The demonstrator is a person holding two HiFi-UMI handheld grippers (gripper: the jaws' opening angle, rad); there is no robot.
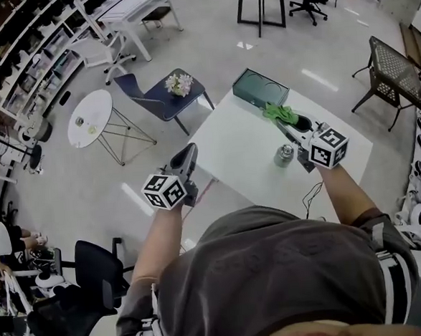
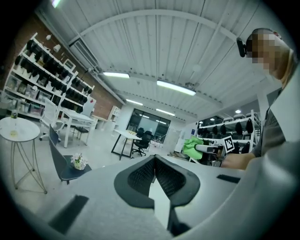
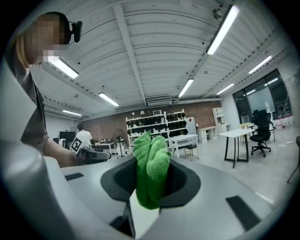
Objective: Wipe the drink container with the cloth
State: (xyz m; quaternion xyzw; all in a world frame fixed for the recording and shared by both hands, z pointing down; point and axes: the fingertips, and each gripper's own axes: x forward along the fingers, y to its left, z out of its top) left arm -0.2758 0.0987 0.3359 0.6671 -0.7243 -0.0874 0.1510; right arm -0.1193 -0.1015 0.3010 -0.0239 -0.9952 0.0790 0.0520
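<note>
The container (image 1: 285, 154), a small metal one with a lid, stands upright on the white desk (image 1: 238, 151), toward the right edge and just beside the right gripper (image 1: 285, 125). Whether the two touch cannot be told from the head view.

The right gripper's jaws are clamped on the green cloth (image 1: 279, 111). In the right gripper view the cloth (image 3: 150, 173) fills the gap between the jaws of the right gripper (image 3: 151, 164) and bunches up above them (a thick, fuzzy fold). In the head view the cloth sits past the container, near the dark green box (image 1: 260, 87) at the desk's far corner. It does not touch the container.

The left gripper (image 1: 188, 152) is at the desk's left corner, well apart from the container and cloth. The left gripper view shows the jaws of the left gripper (image 2: 154, 159) pressed together with nothing between them.

A thin cable (image 1: 311, 192) lies near the desk's near edge. Beyond the left edge stands a dark chair (image 1: 155, 99) with a small bunch of flowers (image 1: 179, 83) on its seat.
</note>
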